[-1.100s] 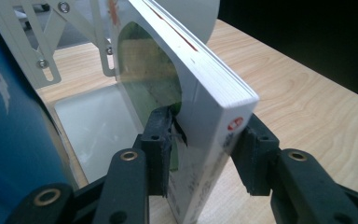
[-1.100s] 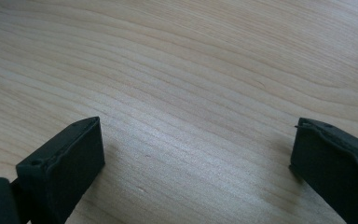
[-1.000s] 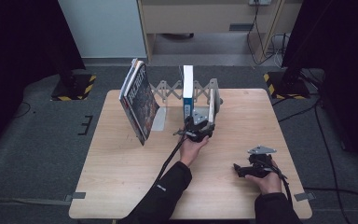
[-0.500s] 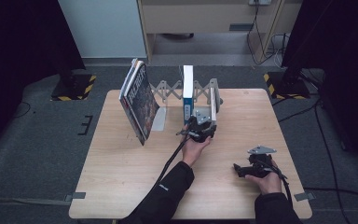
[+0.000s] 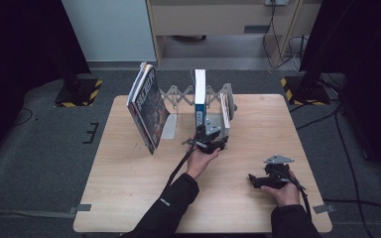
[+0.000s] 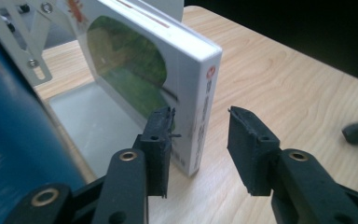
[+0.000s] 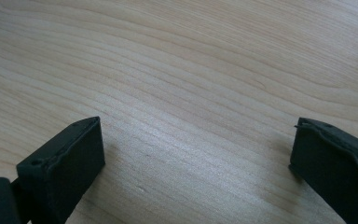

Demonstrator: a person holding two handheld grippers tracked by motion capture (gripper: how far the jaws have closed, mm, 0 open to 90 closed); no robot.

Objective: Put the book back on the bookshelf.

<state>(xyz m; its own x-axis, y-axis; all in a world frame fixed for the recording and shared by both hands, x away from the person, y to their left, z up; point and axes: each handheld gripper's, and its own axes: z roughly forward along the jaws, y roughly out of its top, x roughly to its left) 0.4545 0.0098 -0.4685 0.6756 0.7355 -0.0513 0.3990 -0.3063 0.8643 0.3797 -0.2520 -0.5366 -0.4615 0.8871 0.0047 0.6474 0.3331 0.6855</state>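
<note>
Your left tongs (image 6: 200, 135) stand partly open, the two black jaws set either side of the spine of an upright white hardcover book with a green picture on its cover (image 6: 168, 79). The left jaw lies against or just beside the cover; the right jaw is clear of the spine, with bare wood showing in the gap. In the high view these tongs (image 5: 209, 141) sit at the foot of that white book (image 5: 224, 113), your left hand (image 5: 201, 157) behind them and a dark sleeve running back to the near edge.

The white book stands at the right end of a folding metal book rack with scissor-link arms (image 5: 176, 95), on the far middle of the light wooden worktop (image 5: 129, 198). Just to its left stands a taller blue-spined book (image 5: 199, 96), which shows as a blurred blue surface (image 6: 14, 140) in the left gripper view. Well apart, at the rack's left end, a dark-covered magazine (image 5: 148, 106) leans tilted.

Your right tongs (image 7: 193, 154) are spread wide over bare wood, holding nothing. In the high view they (image 5: 255, 179) rest low on the worktop near its right front, well apart from the books.
</note>
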